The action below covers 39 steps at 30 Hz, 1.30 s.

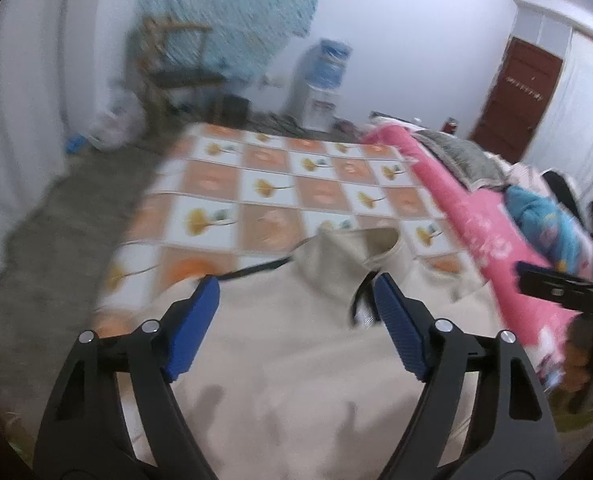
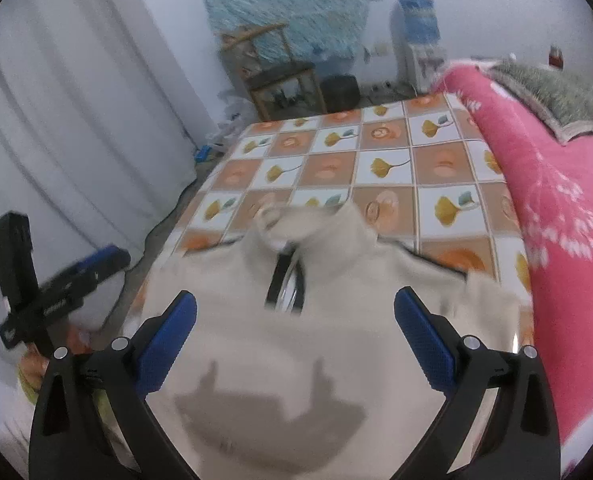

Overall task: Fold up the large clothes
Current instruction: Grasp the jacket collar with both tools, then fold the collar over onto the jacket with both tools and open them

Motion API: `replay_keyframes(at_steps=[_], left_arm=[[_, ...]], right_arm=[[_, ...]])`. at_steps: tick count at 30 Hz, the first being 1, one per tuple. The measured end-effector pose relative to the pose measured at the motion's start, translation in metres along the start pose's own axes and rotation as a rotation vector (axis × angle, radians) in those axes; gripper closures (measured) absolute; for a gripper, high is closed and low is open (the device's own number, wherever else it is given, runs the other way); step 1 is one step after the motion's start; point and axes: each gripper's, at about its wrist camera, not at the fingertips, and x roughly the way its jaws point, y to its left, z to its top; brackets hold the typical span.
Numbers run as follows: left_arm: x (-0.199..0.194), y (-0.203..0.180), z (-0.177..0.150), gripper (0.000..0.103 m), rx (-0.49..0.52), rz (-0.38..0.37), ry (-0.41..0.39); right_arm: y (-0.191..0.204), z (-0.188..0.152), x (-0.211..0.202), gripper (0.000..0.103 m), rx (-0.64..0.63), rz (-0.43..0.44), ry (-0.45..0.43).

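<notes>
1. Left wrist view: left gripper [image 1: 296, 292], black arms with blue ribbed pads [image 1: 396, 328], jaws spread wide, nothing between them; it hovers over the garment
2. Right wrist view: right gripper [image 2: 296, 308], same build, blue pads [image 2: 168, 344], jaws spread wide, holding nothing; its shadow falls on the cloth below
3. Cream garment [image 2: 296, 340], large, spread flat on the near part of the bed; raised collar [image 1: 360, 248] at the far end, dark-edged neck opening [image 2: 286, 284] with a zip or placket, detail blurred
4. Dark trim lines run outward from the collar along both shoulders
5. Bed cover [image 2: 376, 168], checked in orange and white squares with yellow leaf prints, lying under the garment and showing beyond the collar
6. Pink blanket [image 2: 556, 208] with white floral print, heaped along the right side of the bed, just beside the garment's right shoulder
7. Grey blanket [image 2: 556, 92] resting on top of the pink one at the far end
8. Blue cloth item [image 1: 544, 220], lying beyond the pink blanket in the left wrist view
9. White curtain [image 2: 76, 140], hanging at the left of the bed
10. Wooden chair [image 2: 280, 76] and water dispenser [image 2: 416, 40], against the far wall, well apart from the garment
11. Brown door [image 1: 520, 96], far right of the left wrist view
</notes>
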Motion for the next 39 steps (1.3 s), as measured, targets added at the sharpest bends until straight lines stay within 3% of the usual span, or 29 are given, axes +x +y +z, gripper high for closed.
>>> replay_keyframes(at_steps=[5, 11, 14, 16, 18, 19, 27, 31, 35, 37, 39], left_arm=[[0.081, -0.003, 0.035, 0.03, -0.058, -0.05, 0.103], [0.163, -0.013, 0.042, 0.037, -0.049, -0.011, 0.227], [0.181, -0.014, 0.036, 0.056, -0.036, 0.01, 0.261], [0.186, -0.015, 0.033, 0.081, -0.036, 0.004, 0.275], [0.175, -0.021, 0.031, 0.085, -0.017, -0.001, 0.256], [0.166, -0.026, 0.031, 0.088, 0.013, 0.007, 0.242], [0.079, -0.061, 0.013, 0.094, 0.179, -0.022, 0.17], [0.041, -0.07, -0.016, 0.094, 0.253, -0.015, 0.155], [0.028, -0.069, -0.065, 0.092, 0.293, 0.007, 0.214], [0.029, -0.063, -0.086, 0.083, 0.291, 0.01, 0.268], [0.024, -0.055, -0.104, 0.082, 0.28, 0.007, 0.303]], right_arm=[[-0.031, 0.06, 0.079, 0.011, 0.1, 0.035, 0.136], [-0.051, 0.081, 0.15, 0.022, 0.124, -0.003, 0.24], [-0.06, 0.079, 0.173, 0.038, 0.133, -0.013, 0.294], [-0.064, 0.075, 0.177, 0.063, 0.133, -0.013, 0.319], [-0.063, 0.071, 0.171, 0.077, 0.13, 0.022, 0.317], [-0.058, 0.068, 0.163, 0.079, 0.104, 0.023, 0.307], [-0.017, 0.027, 0.077, 0.082, -0.111, 0.001, 0.203], [0.002, -0.019, 0.043, 0.082, -0.221, -0.027, 0.17], [0.012, -0.067, 0.03, 0.079, -0.345, -0.11, 0.162], [0.006, -0.089, 0.032, 0.066, -0.369, -0.134, 0.209], [-0.002, -0.098, 0.029, 0.066, -0.369, -0.16, 0.222]])
